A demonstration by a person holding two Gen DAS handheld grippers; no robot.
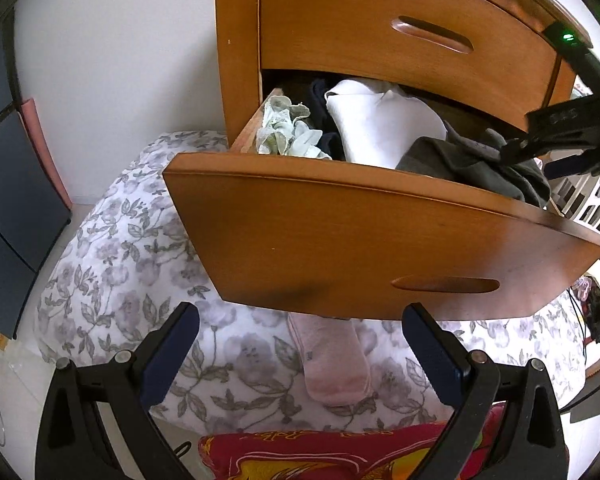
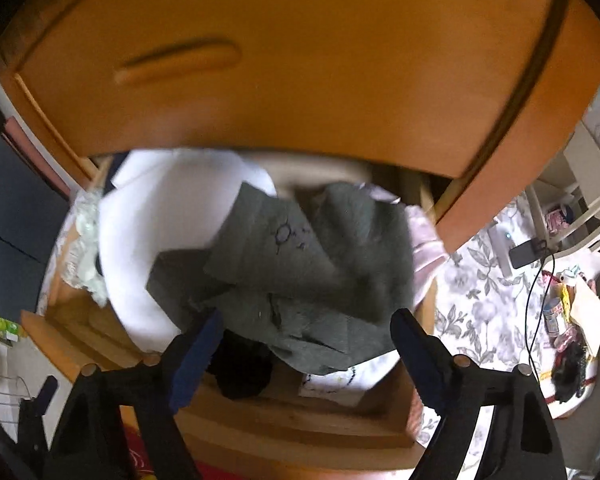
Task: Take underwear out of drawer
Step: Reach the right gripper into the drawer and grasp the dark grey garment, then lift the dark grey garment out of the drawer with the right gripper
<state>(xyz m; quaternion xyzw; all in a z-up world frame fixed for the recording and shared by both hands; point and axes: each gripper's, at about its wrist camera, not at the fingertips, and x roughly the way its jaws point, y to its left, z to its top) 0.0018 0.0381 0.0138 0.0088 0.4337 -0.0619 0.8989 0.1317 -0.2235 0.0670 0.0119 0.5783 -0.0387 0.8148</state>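
We see the wooden drawer point(image 1: 340, 232) pulled out, with grey underwear point(image 2: 300, 256) heaped at its 3 o'clock end beside a white garment point(image 1: 376, 128). Our right gripper point(image 2: 304, 344) hangs wide over the grey pile; our left gripper point(image 1: 300, 340) gapes wide, empty, below the drawer front.

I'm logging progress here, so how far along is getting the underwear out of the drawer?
Done: the drawer is pulled open, clothes exposed. In hand: the right gripper hangs open over the grey garment, gripping nothing; the left gripper is open below the drawer front. Left: closing on a garment and lifting it out.
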